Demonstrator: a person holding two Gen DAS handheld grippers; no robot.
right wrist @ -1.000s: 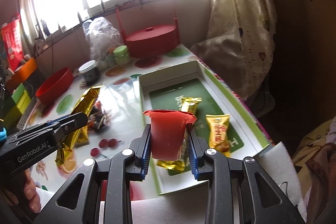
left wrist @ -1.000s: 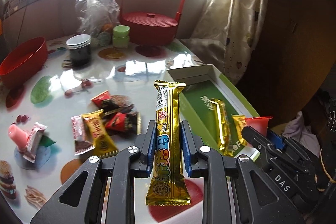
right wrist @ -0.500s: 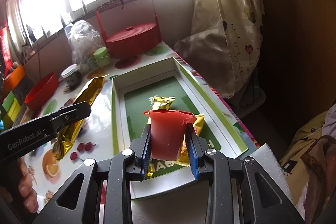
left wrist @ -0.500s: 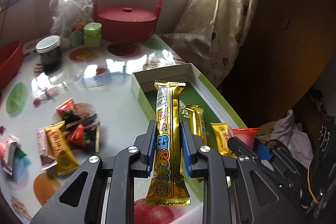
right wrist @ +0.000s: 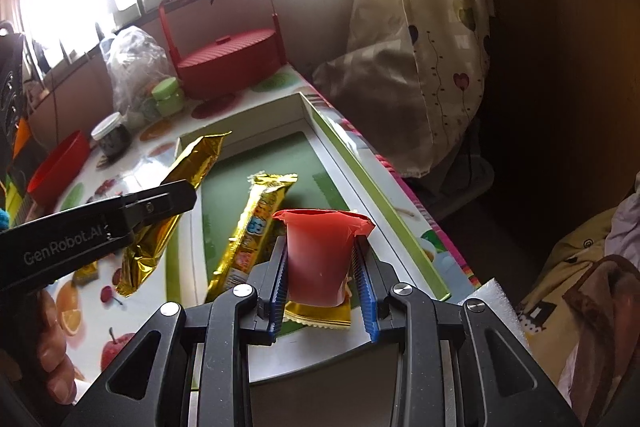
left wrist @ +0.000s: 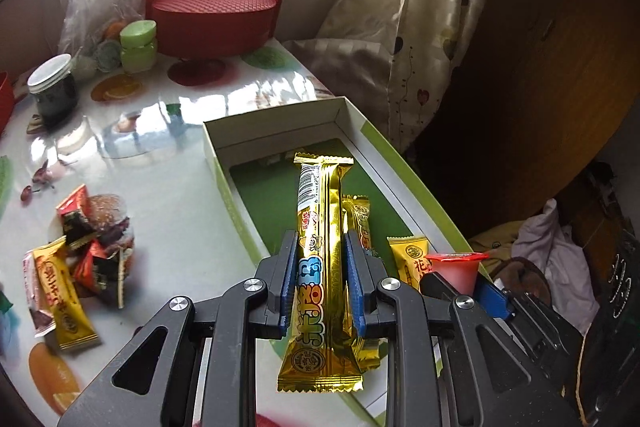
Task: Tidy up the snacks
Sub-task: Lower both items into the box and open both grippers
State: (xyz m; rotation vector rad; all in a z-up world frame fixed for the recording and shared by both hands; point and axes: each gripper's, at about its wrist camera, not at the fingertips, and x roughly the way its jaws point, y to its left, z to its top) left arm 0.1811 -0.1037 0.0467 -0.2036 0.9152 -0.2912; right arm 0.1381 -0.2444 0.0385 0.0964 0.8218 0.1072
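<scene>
1. Left wrist view: our left gripper (left wrist: 322,281) is clamped on the long gold snack bar (left wrist: 323,247), held above the near end of the green-lined box (left wrist: 280,123). Two gold packets already lie inside, and the bar could land across them.

2. Right wrist view: our right gripper (right wrist: 323,291) squeezes the red jelly cup (right wrist: 320,259) over the box's near end. We judge a hard squeeze could burst its foil lid.
</scene>
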